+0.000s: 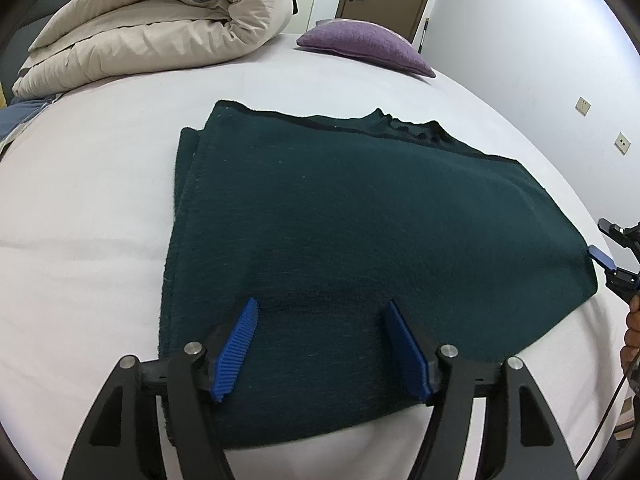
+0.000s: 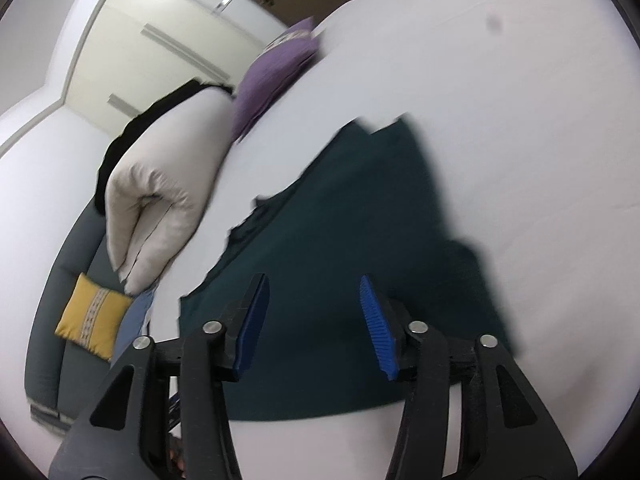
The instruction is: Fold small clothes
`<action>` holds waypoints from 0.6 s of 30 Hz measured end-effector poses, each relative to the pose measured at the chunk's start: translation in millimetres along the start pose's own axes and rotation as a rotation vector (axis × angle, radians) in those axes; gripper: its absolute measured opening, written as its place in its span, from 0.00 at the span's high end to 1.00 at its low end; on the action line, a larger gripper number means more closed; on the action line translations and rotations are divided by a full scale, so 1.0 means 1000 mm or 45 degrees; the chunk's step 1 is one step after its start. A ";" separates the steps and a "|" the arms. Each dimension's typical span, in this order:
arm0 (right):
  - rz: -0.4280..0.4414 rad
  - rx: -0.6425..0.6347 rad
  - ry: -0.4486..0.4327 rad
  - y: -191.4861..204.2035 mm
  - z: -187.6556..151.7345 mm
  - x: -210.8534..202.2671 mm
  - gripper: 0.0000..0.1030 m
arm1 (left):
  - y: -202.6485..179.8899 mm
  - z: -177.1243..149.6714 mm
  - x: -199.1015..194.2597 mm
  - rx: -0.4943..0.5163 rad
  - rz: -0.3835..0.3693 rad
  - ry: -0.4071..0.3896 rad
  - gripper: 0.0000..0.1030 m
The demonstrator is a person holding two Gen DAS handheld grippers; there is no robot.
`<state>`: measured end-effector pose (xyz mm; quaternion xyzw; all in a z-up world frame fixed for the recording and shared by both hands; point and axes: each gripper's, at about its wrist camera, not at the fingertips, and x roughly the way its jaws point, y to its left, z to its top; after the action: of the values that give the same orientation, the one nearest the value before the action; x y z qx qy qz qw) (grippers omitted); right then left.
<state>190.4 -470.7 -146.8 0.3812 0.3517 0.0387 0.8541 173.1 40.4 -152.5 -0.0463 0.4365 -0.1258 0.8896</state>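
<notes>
Here the left gripper [image 1: 320, 320] and right gripper [image 2: 314, 300] hover released over the folded green garment's [image 1: 360, 220] near edge.

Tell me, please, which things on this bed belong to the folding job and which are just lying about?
Part of the job:
dark green garment, folded flat on the bed
left gripper, open
right gripper, open

Just lying about:
beige duvet
purple cushion
yellow cushion
</notes>
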 end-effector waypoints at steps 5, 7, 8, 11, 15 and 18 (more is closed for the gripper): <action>-0.055 0.071 0.005 -0.047 0.015 -0.017 0.46 | -0.012 0.008 -0.011 -0.013 -0.012 0.020 0.32; -0.042 0.098 0.036 -0.061 0.018 -0.015 0.46 | -0.025 0.015 -0.018 0.007 -0.034 0.000 0.31; -0.026 0.110 0.055 -0.067 0.020 -0.013 0.46 | -0.033 0.019 -0.020 0.024 -0.040 -0.010 0.30; 0.023 0.150 0.100 -0.080 0.025 -0.001 0.46 | -0.057 0.033 -0.016 0.058 -0.043 -0.020 0.27; 0.110 0.191 0.173 -0.084 0.035 0.016 0.46 | -0.093 0.050 0.006 0.128 -0.025 0.005 0.27; 0.187 0.223 0.232 -0.081 0.040 0.028 0.46 | -0.115 0.056 0.027 0.175 -0.033 0.049 0.27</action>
<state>220.0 -543.6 -199.5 0.4740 0.4009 0.1046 0.7770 212.2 -79.5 -116.5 0.0116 0.4434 -0.1676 0.8805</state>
